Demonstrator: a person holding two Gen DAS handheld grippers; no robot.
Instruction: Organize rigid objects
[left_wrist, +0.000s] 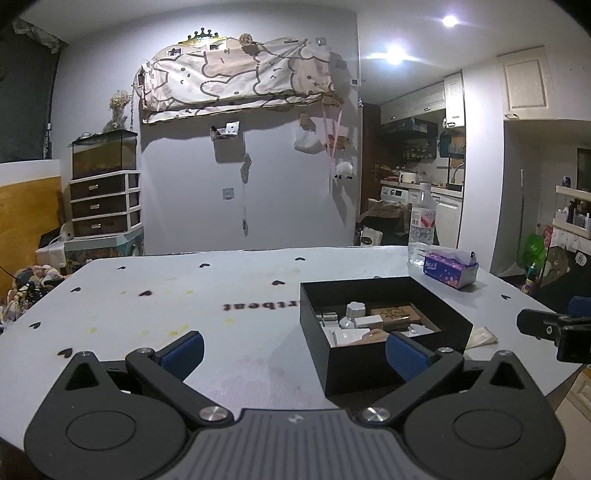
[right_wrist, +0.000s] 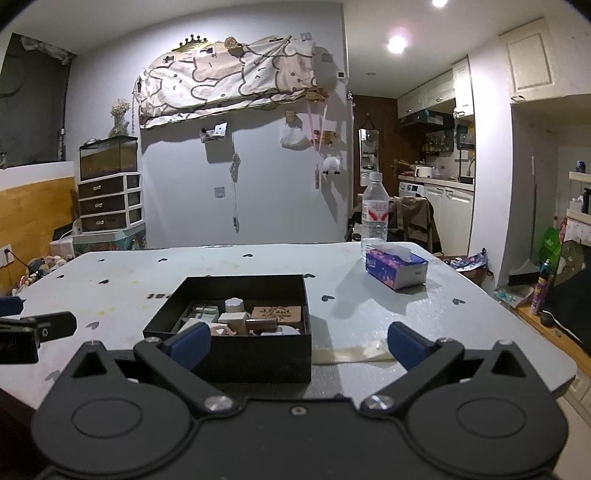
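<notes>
A black open box (left_wrist: 388, 354) stands on the white table (left_wrist: 221, 295), and it also shows in the right wrist view (right_wrist: 236, 354). It holds several small rigid items: a white faceted cap (left_wrist: 355, 309), a wooden stamped block (right_wrist: 276, 314), white blocks (right_wrist: 232, 318). My left gripper (left_wrist: 295, 354) is open and empty, its right finger at the box's near wall. My right gripper (right_wrist: 297, 345) is open and empty, straddling the box's near right corner.
A purple tissue pack (right_wrist: 396, 267) and a clear water bottle (right_wrist: 375, 210) stand at the table's far right. A flat pale packet (right_wrist: 351, 355) lies right of the box. The table edge (right_wrist: 565, 373) drops off at right.
</notes>
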